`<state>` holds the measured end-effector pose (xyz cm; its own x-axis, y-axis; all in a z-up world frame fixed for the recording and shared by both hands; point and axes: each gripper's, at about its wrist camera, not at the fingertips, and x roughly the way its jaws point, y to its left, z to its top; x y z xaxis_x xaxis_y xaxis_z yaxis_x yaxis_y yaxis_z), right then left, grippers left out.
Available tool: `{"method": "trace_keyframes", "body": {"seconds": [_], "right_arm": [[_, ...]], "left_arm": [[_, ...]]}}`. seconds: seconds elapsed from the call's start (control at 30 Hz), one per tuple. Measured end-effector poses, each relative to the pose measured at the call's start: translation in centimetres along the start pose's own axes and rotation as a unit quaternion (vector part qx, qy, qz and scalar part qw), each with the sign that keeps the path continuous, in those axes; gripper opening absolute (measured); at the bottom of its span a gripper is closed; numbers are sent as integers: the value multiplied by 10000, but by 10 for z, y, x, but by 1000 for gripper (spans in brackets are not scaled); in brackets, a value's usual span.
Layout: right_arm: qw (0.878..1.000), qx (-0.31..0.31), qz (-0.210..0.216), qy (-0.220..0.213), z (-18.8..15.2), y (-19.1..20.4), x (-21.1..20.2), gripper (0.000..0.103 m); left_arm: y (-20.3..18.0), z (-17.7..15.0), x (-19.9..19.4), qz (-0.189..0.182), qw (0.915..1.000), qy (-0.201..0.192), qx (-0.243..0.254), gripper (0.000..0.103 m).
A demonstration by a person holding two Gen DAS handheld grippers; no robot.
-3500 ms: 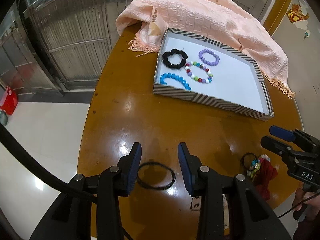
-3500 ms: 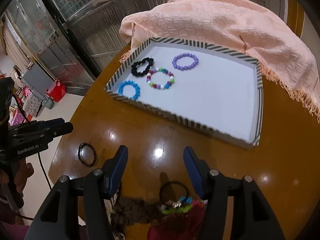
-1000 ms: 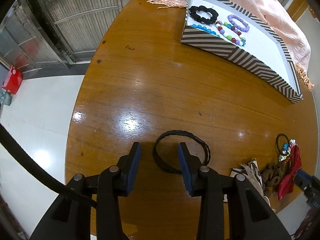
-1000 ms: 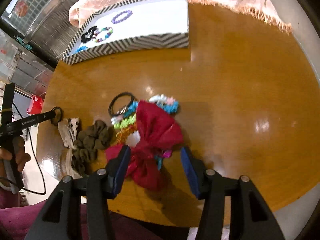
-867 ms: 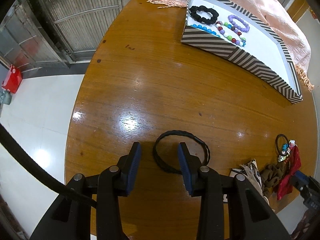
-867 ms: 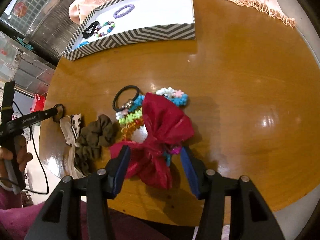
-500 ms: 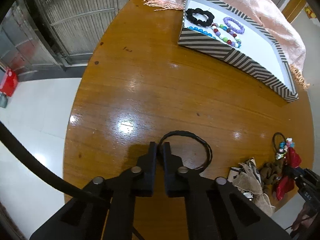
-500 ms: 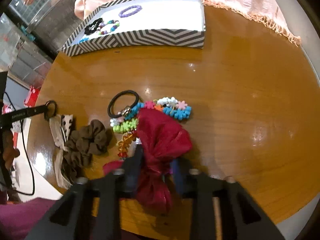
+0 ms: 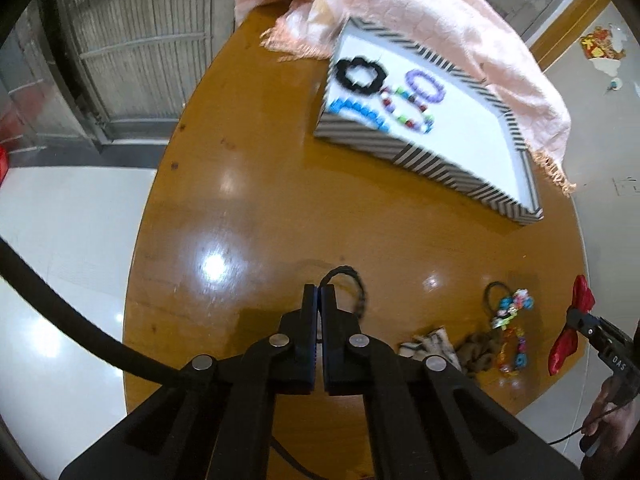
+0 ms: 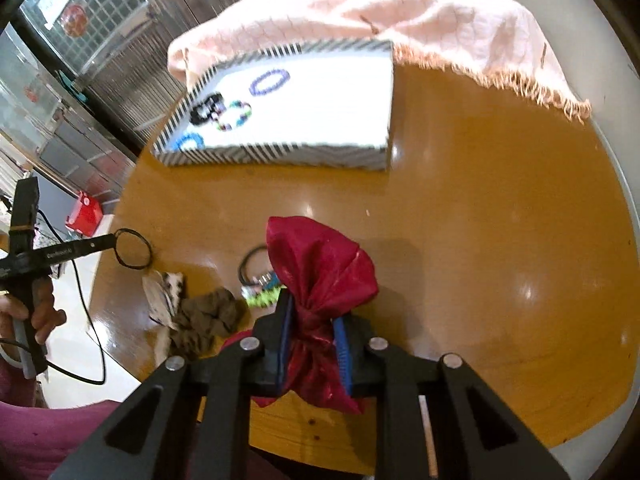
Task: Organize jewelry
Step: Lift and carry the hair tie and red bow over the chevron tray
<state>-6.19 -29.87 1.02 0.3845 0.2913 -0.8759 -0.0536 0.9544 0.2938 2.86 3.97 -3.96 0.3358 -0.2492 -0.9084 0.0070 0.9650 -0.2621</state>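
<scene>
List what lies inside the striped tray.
Inside the striped tray lie four pieces: a black scrunchie, a purple bead bracelet, a multicolour bead bracelet and a blue bead bracelet, partly hidden behind the near wall. The rest of the white floor is bare.

Four bracelets [image 9: 404, 104] in one tray [image 9: 440, 168]; two hand-held grippers [image 9: 319, 296].

Black-and-white striped tray [image 10: 280, 154] with white floor, peach fringed cloth [image 10: 400, 12], glossy orange-brown bench [image 10: 480, 220], red satin bow [image 10: 320, 272], black hair tie [image 9: 356, 284]
</scene>
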Motion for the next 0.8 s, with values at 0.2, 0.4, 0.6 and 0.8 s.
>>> {"method": "trace_keyframes", "body": {"seconds": [0.2, 0.4, 0.6, 0.8], "right_arm": [[9998, -15, 123, -184, 21, 3, -1, 20], [9994, -134, 190, -263, 40, 7, 6, 20], [9990, -253, 233, -301, 62, 8, 16, 20], [9985, -362, 198, -371, 92, 6, 25, 20]], "left_arm": [[-15, 17, -14, -77, 9997, -206, 127, 1], [-32, 34, -26, -179, 9988, -361, 286, 1], [-53, 56, -33, -185, 9972, -543, 480, 1], [-78, 79, -30, -128, 9952, -640, 733, 1]]}}
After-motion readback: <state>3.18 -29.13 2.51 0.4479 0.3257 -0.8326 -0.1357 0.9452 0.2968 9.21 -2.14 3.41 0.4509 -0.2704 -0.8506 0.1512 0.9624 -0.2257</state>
